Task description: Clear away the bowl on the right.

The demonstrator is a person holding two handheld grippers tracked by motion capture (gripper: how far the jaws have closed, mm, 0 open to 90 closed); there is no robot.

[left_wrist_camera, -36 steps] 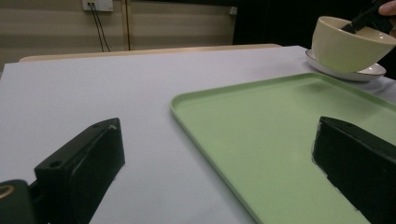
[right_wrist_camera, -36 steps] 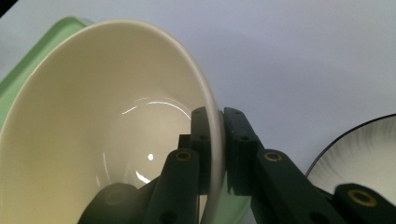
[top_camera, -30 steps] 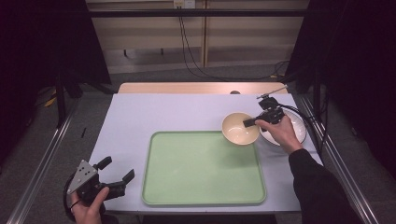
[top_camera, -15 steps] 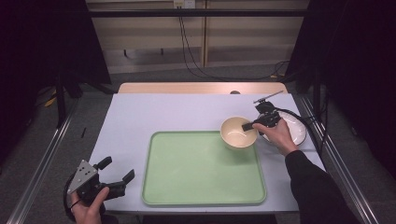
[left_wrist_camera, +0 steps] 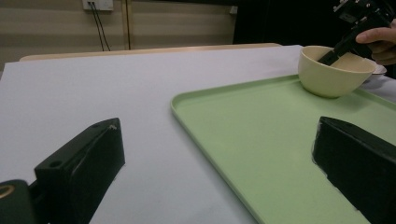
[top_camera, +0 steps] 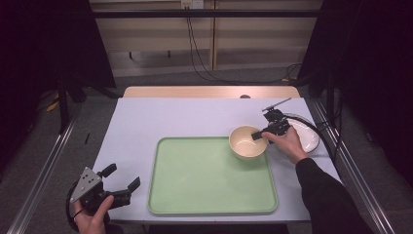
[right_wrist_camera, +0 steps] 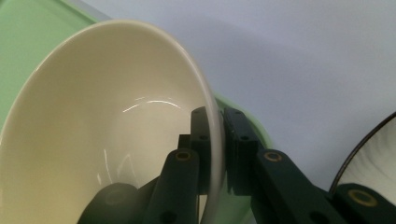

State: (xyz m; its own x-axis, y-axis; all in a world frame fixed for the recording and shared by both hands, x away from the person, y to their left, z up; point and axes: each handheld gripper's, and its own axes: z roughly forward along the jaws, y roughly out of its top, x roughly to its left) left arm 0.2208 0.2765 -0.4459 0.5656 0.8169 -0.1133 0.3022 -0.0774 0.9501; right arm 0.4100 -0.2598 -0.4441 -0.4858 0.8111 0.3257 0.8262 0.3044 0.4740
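bowl [top_camera: 248, 142] on tray's [top_camera: 195, 195] far right corner, plate [top_camera: 308, 137] just right of it

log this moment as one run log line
right gripper: shut on cream bowl rim | bowl: at far right corner of green tray | left gripper: open, idle beside tray

Cream bowl [top_camera: 247, 142], pale green tray [top_camera: 212, 180]

The cream bowl [top_camera: 248, 142], upright and empty, sits on the green tray's [top_camera: 195, 180] far right corner.
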